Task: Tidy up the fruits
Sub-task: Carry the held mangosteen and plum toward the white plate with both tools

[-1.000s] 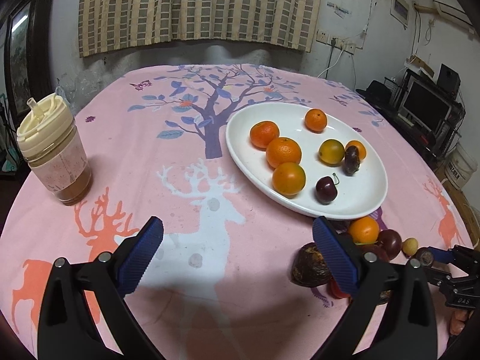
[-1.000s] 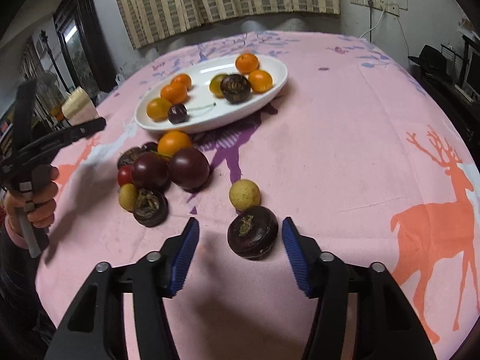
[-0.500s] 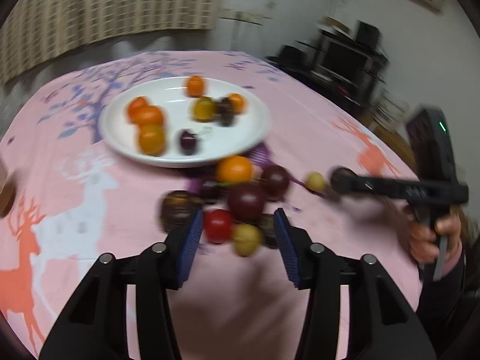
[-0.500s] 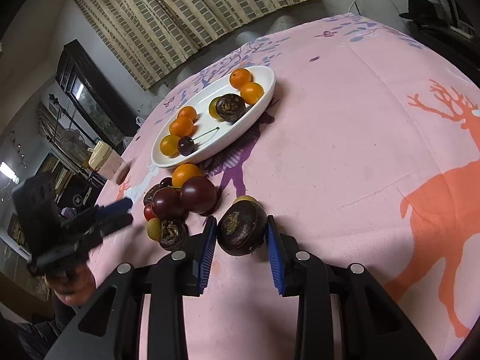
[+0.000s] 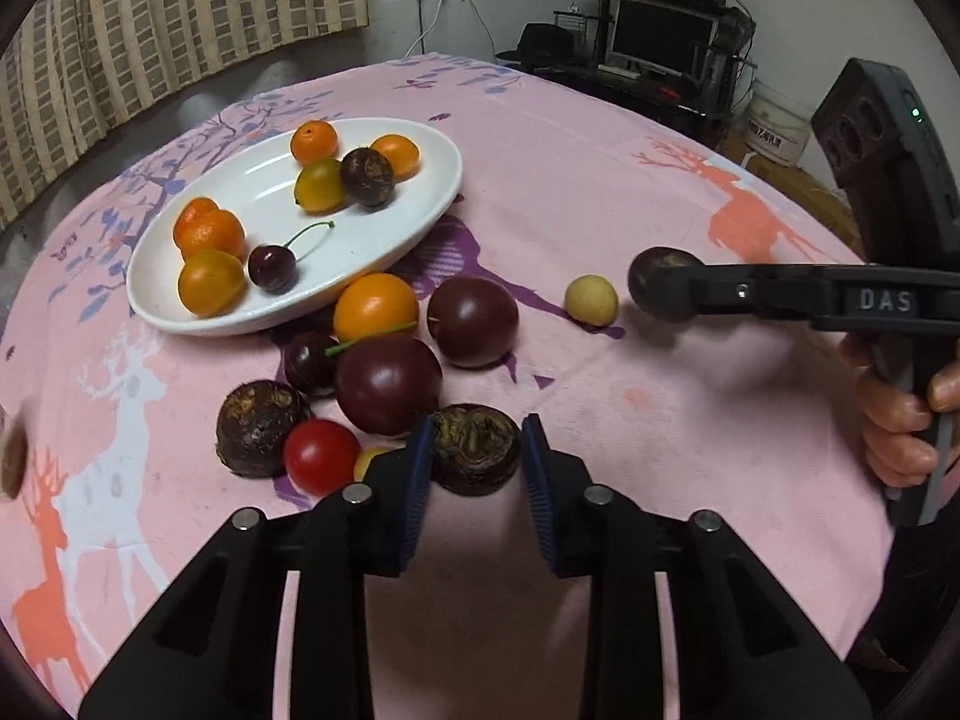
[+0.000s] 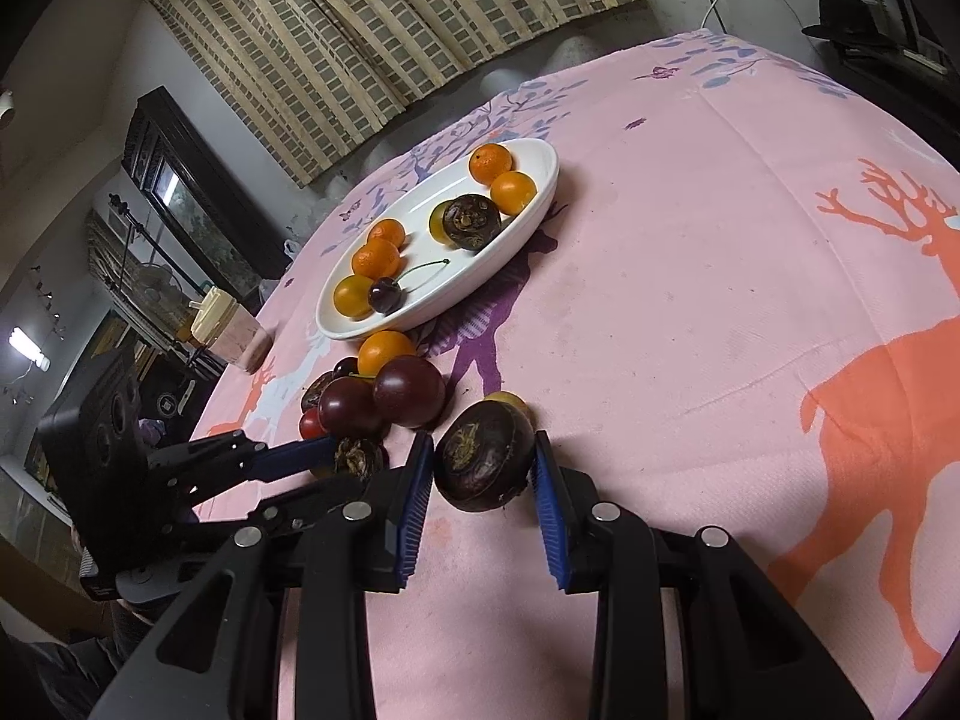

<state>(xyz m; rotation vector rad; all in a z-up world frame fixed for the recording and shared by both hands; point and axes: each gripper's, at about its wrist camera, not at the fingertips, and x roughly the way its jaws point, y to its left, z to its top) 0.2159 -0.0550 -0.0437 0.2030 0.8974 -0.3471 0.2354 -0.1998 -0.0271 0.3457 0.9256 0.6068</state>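
Note:
A white oval plate holds several oranges, a cherry and a dark brown fruit. Before it lies a pile of loose fruit: an orange, two purple plums, a cherry tomato. My left gripper is shut on a dark wrinkled fruit at the pile's near edge. My right gripper is shut on another dark brown fruit, seen from the side in the left wrist view, held just above the cloth. A small yellow fruit lies beside it.
A pink deer-print cloth covers the round table. A cup with a cream lid stands at the far left edge. A desk with a monitor stands beyond the table. The cloth right of the plate is bare.
Both grippers have closed: the left swung right to the pile and shut on a wrinkled dark fruit, the right shut on the dark fruit that lay between its fingers.

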